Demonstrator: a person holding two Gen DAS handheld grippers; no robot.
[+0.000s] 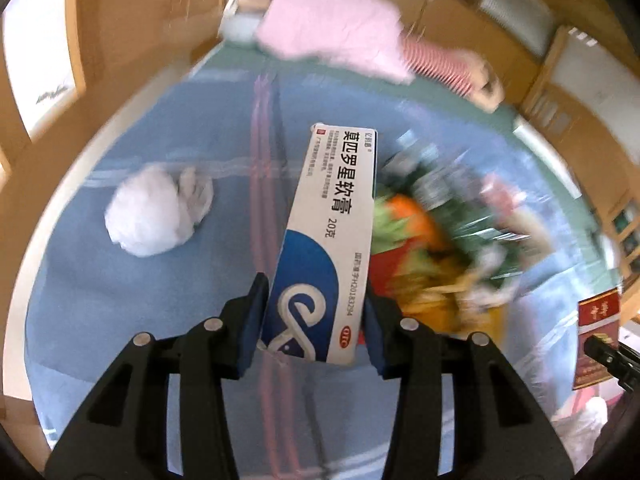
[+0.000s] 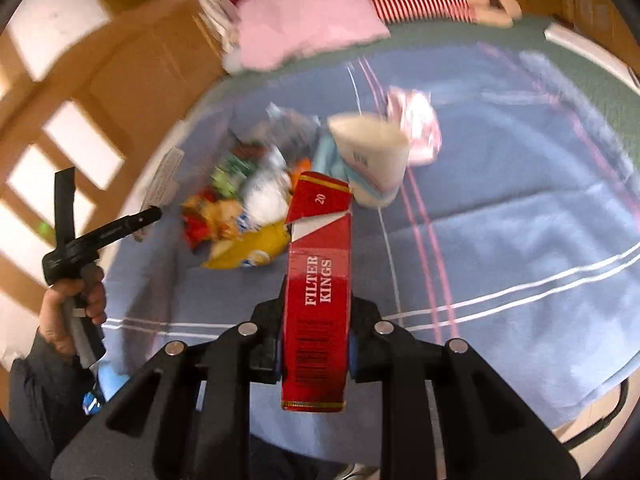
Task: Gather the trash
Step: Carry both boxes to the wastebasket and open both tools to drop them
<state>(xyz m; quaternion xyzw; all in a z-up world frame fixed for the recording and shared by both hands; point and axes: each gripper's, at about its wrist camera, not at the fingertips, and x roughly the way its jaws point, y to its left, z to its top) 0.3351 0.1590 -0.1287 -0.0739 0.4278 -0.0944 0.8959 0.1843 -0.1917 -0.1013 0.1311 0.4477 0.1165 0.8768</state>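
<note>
Left wrist view: left gripper pinches the white-and-blue ointment box by its near end only, above the blue blanket. Long overhang, so it may pivot or slip out. A crumpled white tissue lies apart, uncollected.

Right wrist view: right gripper clamps the red cigarette pack across its thin sides, near the wrapper pile. Its flip lid hangs open; squeezing may crush it.

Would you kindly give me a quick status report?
Left claw shut on ointment box. Right claw shut on red cigarette pack. Trash pile ahead on blanket.
</note>
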